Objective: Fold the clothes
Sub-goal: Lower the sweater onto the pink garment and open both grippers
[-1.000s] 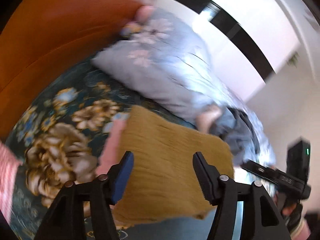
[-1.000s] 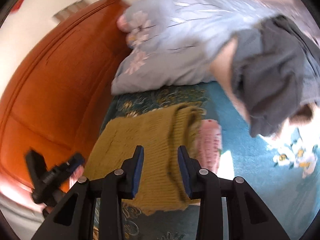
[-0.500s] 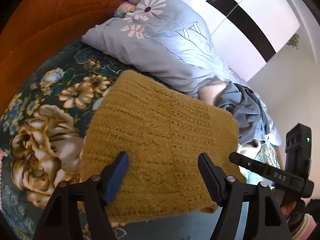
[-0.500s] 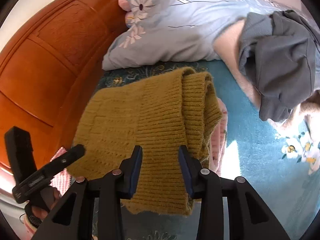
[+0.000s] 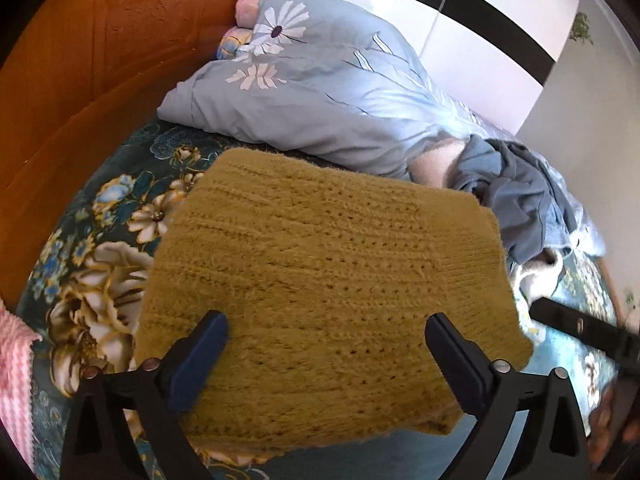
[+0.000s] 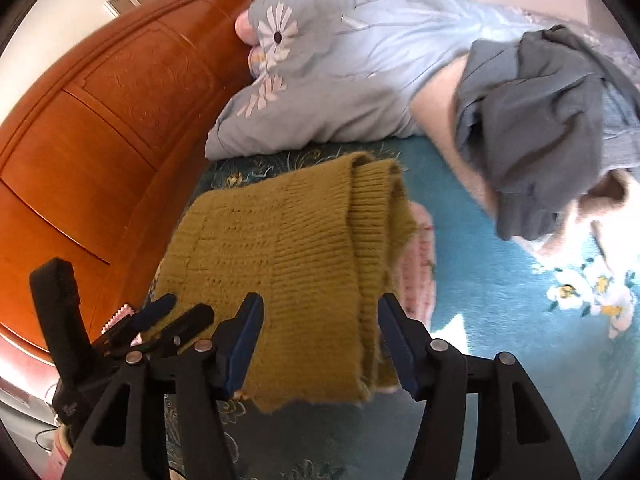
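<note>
Floral teal bedding (image 6: 500,320) is seen under everything, backed by an orange headboard (image 6: 100,128). Both the left gripper (image 5: 326,354) and right gripper (image 6: 320,334) are spread wide, nothing clamped. Between and beyond each pair of fingers, the folded mustard sweater (image 5: 320,280) is laid on a pink garment (image 6: 420,264). A blue duvet (image 5: 320,88) and grey clothes (image 6: 532,120) are piled behind.

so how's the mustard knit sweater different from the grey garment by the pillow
The mustard yellow knit sweater is folded into a neat, flat rectangle; the dark grey garment lies crumpled in a heap. The sweater is thick and ribbed, the grey one thin and smooth. The sweater sits on the floral teal bedspread in front of both open grippers; the grey one lies farther off, against the pale blue duvet. Both are on the bed.
</note>
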A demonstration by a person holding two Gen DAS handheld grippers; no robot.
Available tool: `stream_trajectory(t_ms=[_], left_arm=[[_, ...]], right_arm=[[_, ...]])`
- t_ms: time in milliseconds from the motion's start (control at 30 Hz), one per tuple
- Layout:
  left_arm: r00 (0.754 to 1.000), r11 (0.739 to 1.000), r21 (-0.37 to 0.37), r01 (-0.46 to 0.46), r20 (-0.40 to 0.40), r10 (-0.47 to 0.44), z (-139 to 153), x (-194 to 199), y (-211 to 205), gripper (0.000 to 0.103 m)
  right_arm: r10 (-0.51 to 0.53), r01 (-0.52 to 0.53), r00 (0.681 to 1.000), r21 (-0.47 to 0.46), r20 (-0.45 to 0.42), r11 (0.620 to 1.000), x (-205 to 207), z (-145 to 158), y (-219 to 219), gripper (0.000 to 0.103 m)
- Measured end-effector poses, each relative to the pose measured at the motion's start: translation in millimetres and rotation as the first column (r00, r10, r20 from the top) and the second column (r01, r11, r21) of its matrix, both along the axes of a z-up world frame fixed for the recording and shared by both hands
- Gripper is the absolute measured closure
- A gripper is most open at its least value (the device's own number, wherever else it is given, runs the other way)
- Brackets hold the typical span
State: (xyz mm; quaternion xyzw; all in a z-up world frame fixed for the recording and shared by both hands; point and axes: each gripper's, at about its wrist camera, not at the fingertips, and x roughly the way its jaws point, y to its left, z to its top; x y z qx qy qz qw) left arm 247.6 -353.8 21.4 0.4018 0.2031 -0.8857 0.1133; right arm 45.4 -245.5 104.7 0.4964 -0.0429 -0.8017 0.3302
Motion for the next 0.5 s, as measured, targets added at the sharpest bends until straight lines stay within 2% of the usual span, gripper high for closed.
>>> stream_trajectory(t_ms=[33, 133, 233, 333, 500], left_arm=[[1.000, 1.000, 0.009, -0.008, -0.021, 0.008, 2, 3, 1, 0.000], [0.999, 1.000, 0.017, -0.014, -0.051, 0.015, 7, 13, 7, 0.000], [0.999, 1.000, -0.004, -0.013, -0.039, 0.013, 8, 23, 14, 0.000], [0.999, 1.000, -0.021, -0.019, -0.027, 0.018, 8, 33, 20, 0.000], [0.999, 0.998, -0.040, -0.046, 0.017, 0.047, 6, 36, 28, 0.000]], right_arm=[[-0.008, 0.008, 1.000, 0.001, -0.013, 1.000, 4, 0, 6, 0.030], [-0.024, 0.024, 0.999, -0.002, -0.047, 1.000, 18, -4, 22, 0.026], [-0.019, 0.022, 0.996, 0.031, -0.093, 0.999, 30, -16, 26, 0.012], [-0.005, 0.013, 0.990, 0.057, -0.142, 0.998, 41, -23, 30, 0.008], [0.007, 0.010, 0.977, 0.078, -0.213, 0.997, 54, -32, 38, 0.008]])
